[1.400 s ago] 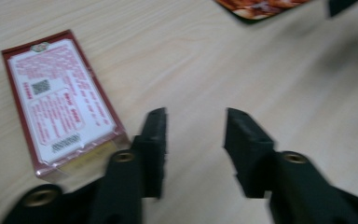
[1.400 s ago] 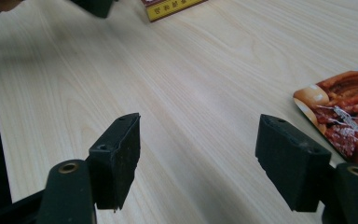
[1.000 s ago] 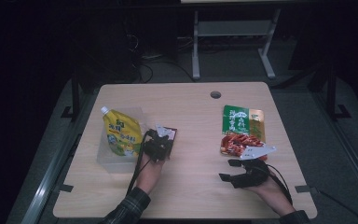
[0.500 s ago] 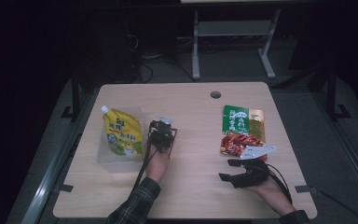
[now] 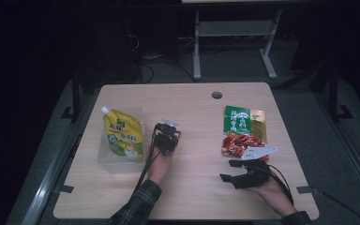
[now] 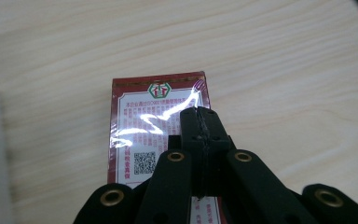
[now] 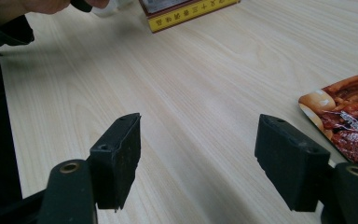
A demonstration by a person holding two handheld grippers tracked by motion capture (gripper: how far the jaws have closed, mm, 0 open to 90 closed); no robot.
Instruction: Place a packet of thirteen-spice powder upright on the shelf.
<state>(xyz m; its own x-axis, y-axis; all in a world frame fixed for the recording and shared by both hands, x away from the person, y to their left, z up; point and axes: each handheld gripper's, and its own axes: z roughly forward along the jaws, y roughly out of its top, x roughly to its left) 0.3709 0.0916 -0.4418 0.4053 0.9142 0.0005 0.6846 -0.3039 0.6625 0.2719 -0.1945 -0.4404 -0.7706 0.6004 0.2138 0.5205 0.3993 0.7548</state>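
From the high view the left gripper (image 5: pixel 168 136) is sitting beside the yellow pouch (image 5: pixel 123 133), in the left gripper view its closed jaws are pinching the red packet (image 6: pixel 156 130) lengthwise, and in the right gripper view the right gripper (image 7: pixel 198 161) is gaping empty.

A yellow spouted pouch (image 5: pixel 121 133) lies on a clear tray (image 5: pixel 104 158) at the table's (image 5: pixel 192 197) nine o'clock. A green-and-red snack packet (image 5: pixel 243 131) lies at three o'clock. A round hole (image 5: pixel 216 95) sits near twelve o'clock.
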